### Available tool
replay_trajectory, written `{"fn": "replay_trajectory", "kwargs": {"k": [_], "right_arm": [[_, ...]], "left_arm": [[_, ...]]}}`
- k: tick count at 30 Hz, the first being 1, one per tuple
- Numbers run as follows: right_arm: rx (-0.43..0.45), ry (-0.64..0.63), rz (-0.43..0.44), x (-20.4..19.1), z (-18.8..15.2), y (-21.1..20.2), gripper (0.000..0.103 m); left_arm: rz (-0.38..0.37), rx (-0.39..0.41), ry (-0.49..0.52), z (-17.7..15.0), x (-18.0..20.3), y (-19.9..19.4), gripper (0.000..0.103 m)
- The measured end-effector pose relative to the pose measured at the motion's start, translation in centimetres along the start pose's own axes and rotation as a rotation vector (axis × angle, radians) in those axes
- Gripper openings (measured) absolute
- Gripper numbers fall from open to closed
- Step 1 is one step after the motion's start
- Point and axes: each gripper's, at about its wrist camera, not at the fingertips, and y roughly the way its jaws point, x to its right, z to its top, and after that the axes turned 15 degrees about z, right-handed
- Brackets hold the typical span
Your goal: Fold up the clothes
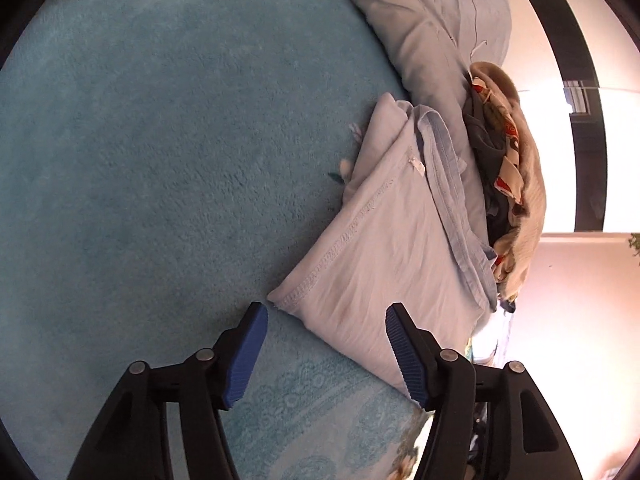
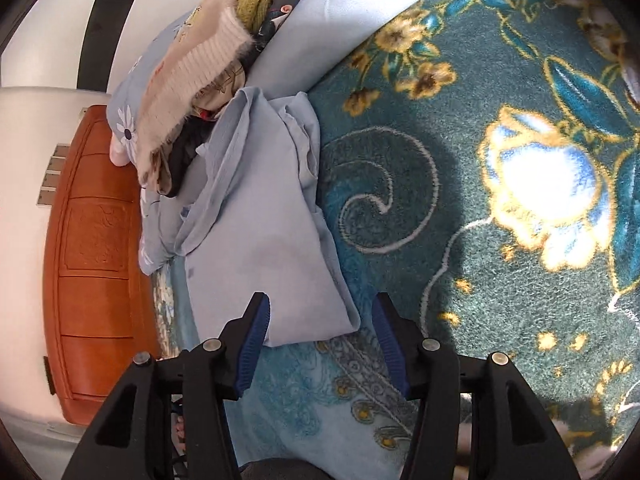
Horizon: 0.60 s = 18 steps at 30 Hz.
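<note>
Folding looks nearly done on the pale blue garment (image 1: pixel 384 248), which lies as a compact bundle on the teal blanket (image 1: pixel 160 160) of the bed, its far end against the blue pillow (image 1: pixel 436 20) and the pile of unfolded clothes (image 1: pixel 504 160) just beside it. We have both claws standing apart with nothing between the pads: the left claw (image 1: pixel 326 354) hangs over the bundle's near stitched corner, the right claw (image 2: pixel 320 346) over its other near corner, and neither presses on cloth.

We judge the step in hand to be leaving the bundle tidy. To do it well we should lift both claws straight clear so that no pad drags a corner and opens the fold. The far end looks rumpled in the right wrist view; if we want it neater, we should pinch only the top layer there and draw it flat. Next we would reach for the pile, taking one piece and not disturbing the bundle beside it.
</note>
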Motion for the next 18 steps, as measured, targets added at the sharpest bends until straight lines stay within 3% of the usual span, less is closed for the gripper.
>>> {"fn": "replay_trajectory", "kwargs": {"k": [4, 6, 8, 10, 18], "right_arm": [[-0.01, 0.019, 0.003, 0.1, -0.7, 0.8, 0.055], [-0.024, 0.038, 0.01, 0.3, -1.1, 1.3, 0.055], [-0.023, 0.063, 0.017, 0.4, -1.5, 1.6, 0.055], [-0.014, 0.089, 0.024, 0.6, -1.8, 1.6, 0.055], [0.026, 0.169, 0.038, 1.4, -2.8, 1.6, 0.055]], "left_arm": [[-0.012, 0.034, -0.015, 0.0, 0.2, 0.2, 0.064], [-0.005, 0.046, -0.033, 0.2, 0.4, 0.5, 0.057], [0.017, 0.053, -0.064, 0.3, 0.4, 0.6, 0.026], [0.034, 0.063, -0.094, 0.4, 0.3, 0.7, 0.012], [0.026, 0.104, -0.103, 0.3, 0.4, -0.4, 0.009]]}}
